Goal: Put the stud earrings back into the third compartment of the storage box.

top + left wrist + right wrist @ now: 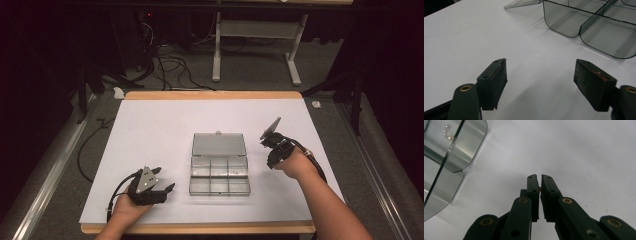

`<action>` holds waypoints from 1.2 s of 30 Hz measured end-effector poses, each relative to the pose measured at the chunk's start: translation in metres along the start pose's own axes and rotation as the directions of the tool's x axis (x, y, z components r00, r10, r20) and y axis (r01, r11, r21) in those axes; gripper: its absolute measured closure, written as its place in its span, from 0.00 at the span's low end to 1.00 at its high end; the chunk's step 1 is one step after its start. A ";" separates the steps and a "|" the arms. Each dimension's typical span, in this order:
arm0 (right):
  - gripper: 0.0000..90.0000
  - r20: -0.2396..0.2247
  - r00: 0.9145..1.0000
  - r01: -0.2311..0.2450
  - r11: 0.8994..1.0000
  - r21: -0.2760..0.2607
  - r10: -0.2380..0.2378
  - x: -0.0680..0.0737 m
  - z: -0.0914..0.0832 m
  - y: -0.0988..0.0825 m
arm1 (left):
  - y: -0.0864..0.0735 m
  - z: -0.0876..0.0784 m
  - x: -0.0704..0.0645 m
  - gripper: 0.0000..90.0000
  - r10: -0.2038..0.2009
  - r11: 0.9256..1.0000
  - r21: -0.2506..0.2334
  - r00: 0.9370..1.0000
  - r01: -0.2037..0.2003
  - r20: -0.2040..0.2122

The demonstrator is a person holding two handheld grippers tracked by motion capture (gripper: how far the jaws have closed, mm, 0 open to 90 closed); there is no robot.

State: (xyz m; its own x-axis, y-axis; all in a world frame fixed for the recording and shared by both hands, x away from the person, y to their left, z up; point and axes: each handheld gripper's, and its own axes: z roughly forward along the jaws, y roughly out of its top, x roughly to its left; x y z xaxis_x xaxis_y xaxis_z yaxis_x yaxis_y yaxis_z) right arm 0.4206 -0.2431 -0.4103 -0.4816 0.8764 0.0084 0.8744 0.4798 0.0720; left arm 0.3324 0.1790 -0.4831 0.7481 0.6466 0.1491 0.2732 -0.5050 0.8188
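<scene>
The left gripper (540,83) stands with its jaws wide apart and nothing between them, only bare white table surface (474,37) showing in the gap. The right gripper (539,177) has its jaws drawn together to a thin slit; a small orange speck sits in that slit, too small to identify.

From above, the left gripper (159,187) rests near the front edge of the table, its jaws pointing toward the clear compartment box (219,170), which lies at the table's centre with its lid (219,144) folded back flat behind it. The right gripper (265,141) sits just beside the lid's right edge, apart from it.

A small hook-like metal piece (447,133) lies in one compartment of the box in the right gripper view.
</scene>
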 end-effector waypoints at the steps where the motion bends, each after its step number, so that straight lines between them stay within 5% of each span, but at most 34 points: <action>1: 0.96 0.000 1.000 -0.001 1.000 0.001 0.001 0.001 -0.001 0.000 | 0.000 0.000 0.000 0.30 -0.001 1.000 0.000 1.000 0.001 0.000; 36: 0.96 -0.003 0.992 0.128 0.991 -0.028 -0.128 0.052 -0.032 0.024 | 0.000 0.000 0.000 0.30 -0.003 1.000 -0.001 1.000 0.003 0.004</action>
State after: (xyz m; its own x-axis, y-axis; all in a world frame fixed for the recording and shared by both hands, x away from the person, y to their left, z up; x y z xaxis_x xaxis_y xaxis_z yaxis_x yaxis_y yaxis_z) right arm 0.4152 -0.1876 -0.3764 -0.5899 0.8075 0.0025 0.8035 0.5867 0.1003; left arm 0.3323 0.1790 -0.4831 0.7501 0.6454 0.1445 0.2748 -0.5028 0.8196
